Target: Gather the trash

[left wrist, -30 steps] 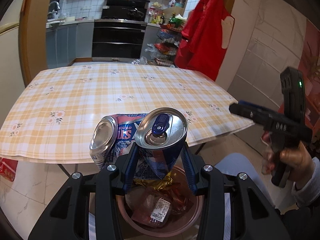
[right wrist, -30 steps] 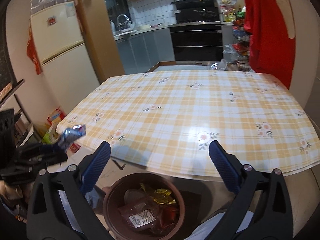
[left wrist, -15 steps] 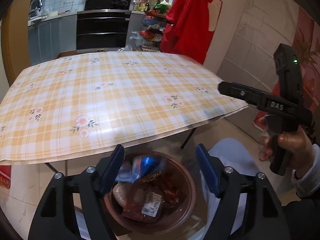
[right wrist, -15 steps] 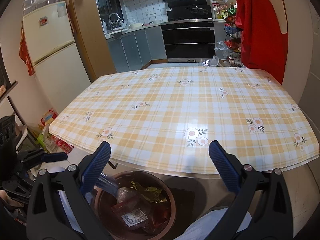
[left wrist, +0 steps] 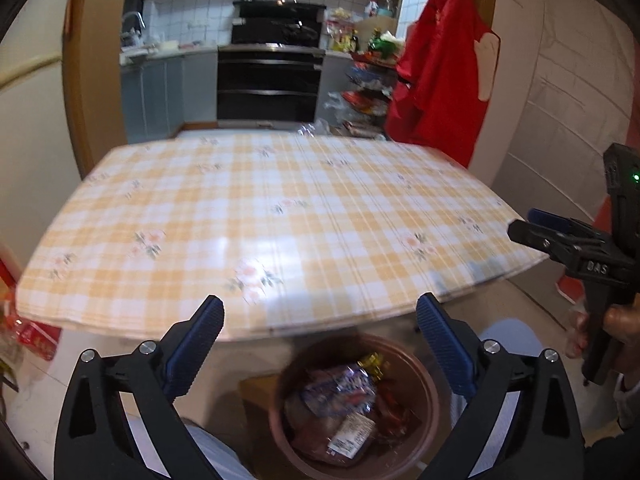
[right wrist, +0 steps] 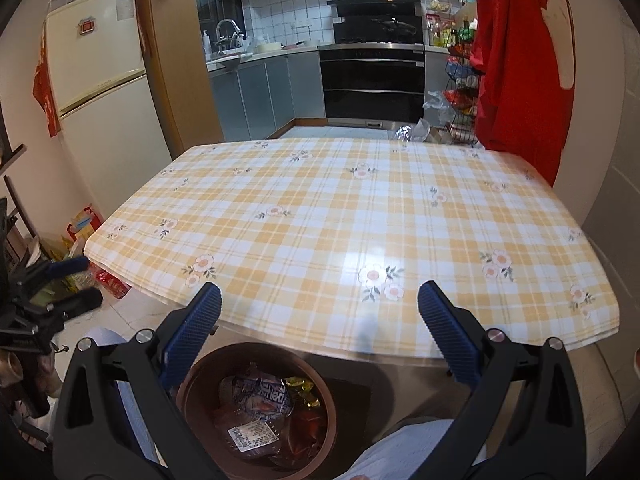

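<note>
Both grippers held out, angled downward, nothing between the pads.
Left gripper (left wrist: 320,344) jaws opening, already wide; right gripper (right wrist: 320,332) spread wide; right hand (left wrist: 618,320) apparently gripping its handle.

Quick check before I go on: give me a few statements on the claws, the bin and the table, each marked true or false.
1. The left claw holds a can. False: nothing is between its jaws, which are opening.
2. The crushed can lies in the brown bin. True.
3. The right claw is open and empty. True.
4. A can stands on the checked tablecloth. False: no can is on it.
</note>
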A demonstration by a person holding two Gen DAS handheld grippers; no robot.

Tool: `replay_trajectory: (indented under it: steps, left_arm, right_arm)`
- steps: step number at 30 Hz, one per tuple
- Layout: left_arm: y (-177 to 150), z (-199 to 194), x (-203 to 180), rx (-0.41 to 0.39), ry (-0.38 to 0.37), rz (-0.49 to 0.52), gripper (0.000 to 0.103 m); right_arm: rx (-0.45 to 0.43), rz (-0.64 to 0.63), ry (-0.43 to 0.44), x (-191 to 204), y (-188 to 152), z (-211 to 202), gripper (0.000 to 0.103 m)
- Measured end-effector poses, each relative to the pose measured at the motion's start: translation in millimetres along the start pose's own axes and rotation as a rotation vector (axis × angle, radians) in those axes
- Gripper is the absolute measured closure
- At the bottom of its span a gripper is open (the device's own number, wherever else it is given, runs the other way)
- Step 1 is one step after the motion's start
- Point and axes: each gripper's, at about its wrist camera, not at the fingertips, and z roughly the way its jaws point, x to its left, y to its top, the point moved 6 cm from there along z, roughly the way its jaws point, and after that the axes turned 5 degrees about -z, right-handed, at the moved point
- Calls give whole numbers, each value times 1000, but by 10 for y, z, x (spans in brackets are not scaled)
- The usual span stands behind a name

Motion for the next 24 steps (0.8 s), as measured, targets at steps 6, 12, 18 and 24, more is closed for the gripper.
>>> replay_trajectory:
  steps: [6,12,18,24]
  left_arm:
    - [417,-262,20,-109,78,39,6]
    - [803,-556,-7,-201,92,72,6]
    - [1066,-794,-72,-262,98,92,6]
    - [1164,-869,-131,-281,104,97,6]
  right_arm:
    - [-47,-42,-50,56,383,-208,6]
    - [-102,-58,-89,72,701,-451,6]
    - [-151,-43,-101,79,892,-649,6]
    - [-159,-44,-106,82,940,-713,6]
